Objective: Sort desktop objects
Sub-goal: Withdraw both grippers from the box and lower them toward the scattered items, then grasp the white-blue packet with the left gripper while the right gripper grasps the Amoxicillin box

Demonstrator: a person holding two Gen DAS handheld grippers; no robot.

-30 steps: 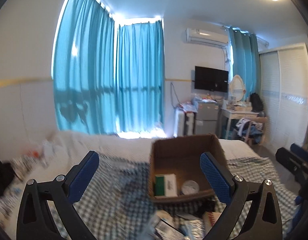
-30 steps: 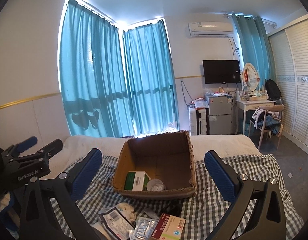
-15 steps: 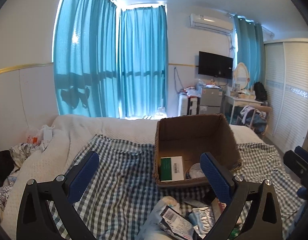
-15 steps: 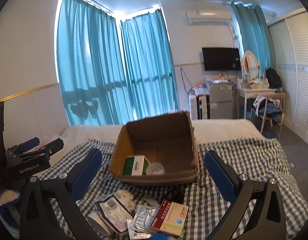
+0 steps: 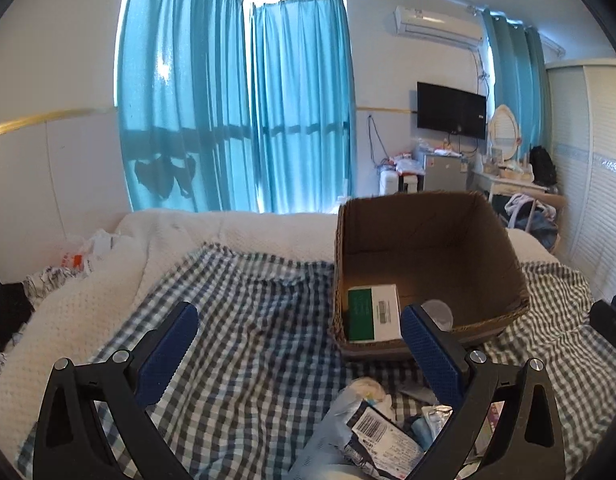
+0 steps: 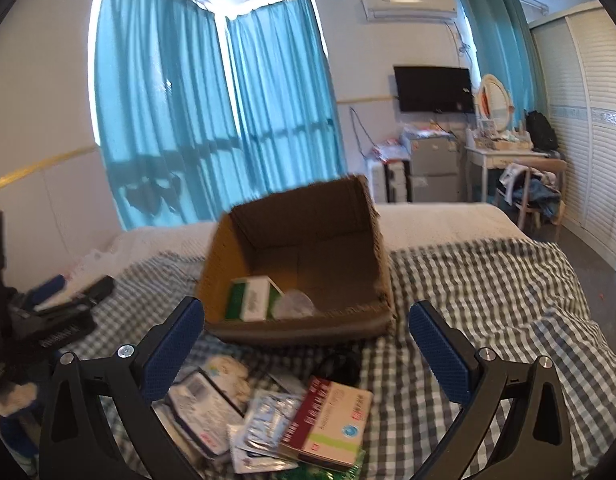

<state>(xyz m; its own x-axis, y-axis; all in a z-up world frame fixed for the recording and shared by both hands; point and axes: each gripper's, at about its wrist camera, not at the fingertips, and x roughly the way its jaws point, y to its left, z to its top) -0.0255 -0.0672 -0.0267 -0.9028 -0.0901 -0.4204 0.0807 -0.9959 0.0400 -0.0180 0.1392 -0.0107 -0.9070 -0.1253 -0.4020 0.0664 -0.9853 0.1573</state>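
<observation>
Left wrist camera is looking along the left gripper (image 5: 295, 334), whose blue-padded jaws are standing wide apart and holding nothing; it is hovering over a blue-and-white checked cloth (image 5: 243, 320) that is covering a white bedspread (image 5: 67, 304); ahead and to the right, an open cardboard box (image 5: 424, 240) is sitting on the cloth; inside it, a green-and-white carton (image 5: 374, 312) is leaning against the near left corner, with a pale round lid (image 5: 440, 312) just beside it; a crumpled plastic packet with a barcode (image 5: 368, 436) is lying in front of the box, near the gripper's right finger.

Right wrist camera is showing the right gripper (image 6: 308, 344), its jaws also spread wide and gripping nothing; the same box (image 6: 308, 232) is appearing between its fingers, somewhat blurred; a loose heap is lying on the cloth just below the box: a red, white and green medicine box (image 6: 332, 420), clear foil sachets (image 6: 263, 416), a dark-edged packet (image 6: 203, 412) and a black object (image 6: 340, 364) too dim to identify; the left gripper's black body (image 6: 59, 320) is showing at the left edge; teal curtains (image 6: 211, 120) are hanging behind the bed.
</observation>
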